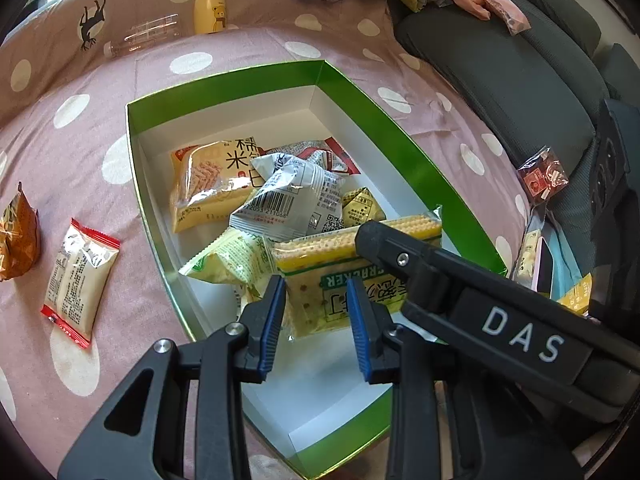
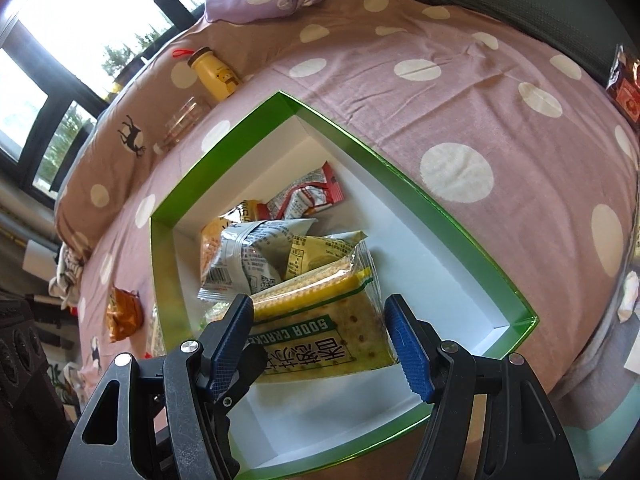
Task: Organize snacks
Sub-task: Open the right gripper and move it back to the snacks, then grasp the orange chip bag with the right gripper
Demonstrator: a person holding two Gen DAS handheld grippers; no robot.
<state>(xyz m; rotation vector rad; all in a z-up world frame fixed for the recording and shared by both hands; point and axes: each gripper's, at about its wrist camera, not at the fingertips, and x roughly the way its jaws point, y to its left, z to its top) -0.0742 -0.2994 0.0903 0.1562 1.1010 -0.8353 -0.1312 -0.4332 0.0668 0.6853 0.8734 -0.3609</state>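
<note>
The soda cracker packet (image 2: 320, 320) lies inside the green-rimmed box (image 1: 360, 92) on the spotted bedspread (image 1: 80, 160), at the near end of the snack pile, its far end propped on other packets; the right gripper (image 2: 320, 336) straddles it, and its blue pads sit at the packet's two sides, though whether they press the wrapper cannot be told; the left pad overlaps the packet's printed edge, and the packet's near left corner is hidden behind it. The left gripper (image 1: 316, 320) stands over the same packet with its jaws narrow, a gap visible between the pads, nothing clamped; in the left wrist view the right gripper's black body crosses the frame and covers the packet's right end. Both grippers point steeply down into the box. Behind the cracker packet lie a grey barcode packet (image 1: 288, 204), a yellow rice-snack bag (image 1: 208, 184) and a red-trimmed packet (image 2: 308, 196), each partly covered by its neighbours. Outside the box, a red-edged sachet (image 1: 80, 284) and an orange bag (image 1: 16, 236), the latter cut by the frame edge, lie to the left; a yellow bottle (image 1: 210, 4) stands beyond.
</note>
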